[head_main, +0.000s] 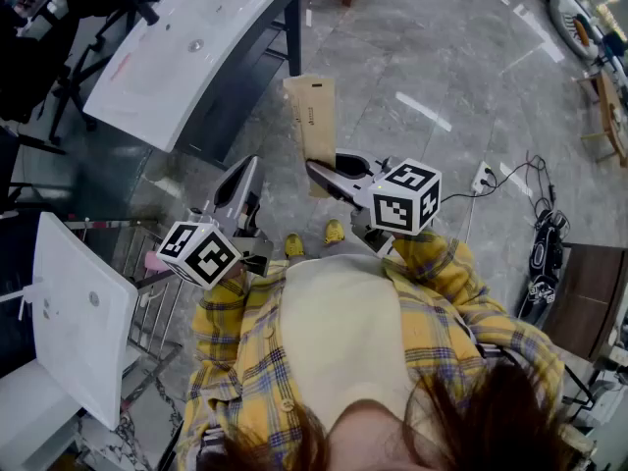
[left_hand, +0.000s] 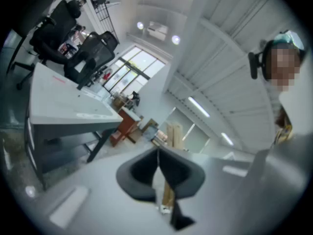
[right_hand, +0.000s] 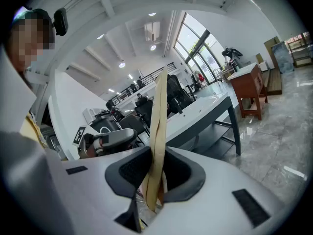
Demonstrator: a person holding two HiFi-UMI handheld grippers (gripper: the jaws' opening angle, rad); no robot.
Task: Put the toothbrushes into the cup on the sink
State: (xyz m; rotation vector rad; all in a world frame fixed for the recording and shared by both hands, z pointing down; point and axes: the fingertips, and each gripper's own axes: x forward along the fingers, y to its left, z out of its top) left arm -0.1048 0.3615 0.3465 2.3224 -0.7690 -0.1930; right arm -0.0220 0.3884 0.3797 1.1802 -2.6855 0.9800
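Big grey floor [head_main: 442,67] underfoot, and the white sink [head_main: 147,77] stands well off at the top left, across open floor from the person. Its basin looks bare. I can pick out the drain but no cup on it, and no loose toothbrushes anywhere. A second white basin [head_main: 83,332] sits on a rack at the person's left, close by the left arm.

Both tools are tucked in against the yellow shirt, pointing out toward the sink. That reads as a carrying pose, not a placing one.

The cardboard [right_hand: 157,131] is a flat brown piece standing up out of the right claw [right_hand: 156,155], which is clamped on its lower end, pads tight on both faces. Gripped low like that, the long end sticks out free ahead. It may be toothbrush packaging, but nothing printed on it is readable.

The left claw [left_hand: 157,153] is closed with nothing in it, the tips touching.

The way to the sink's near edge looks open. Office chairs [left_hand: 93,53] crowd its far side, and a power strip [head_main: 483,177] with its cable trails on the floor off to the right, away from the path. The yellow shoes [head_main: 335,232] are planted just under the claws.
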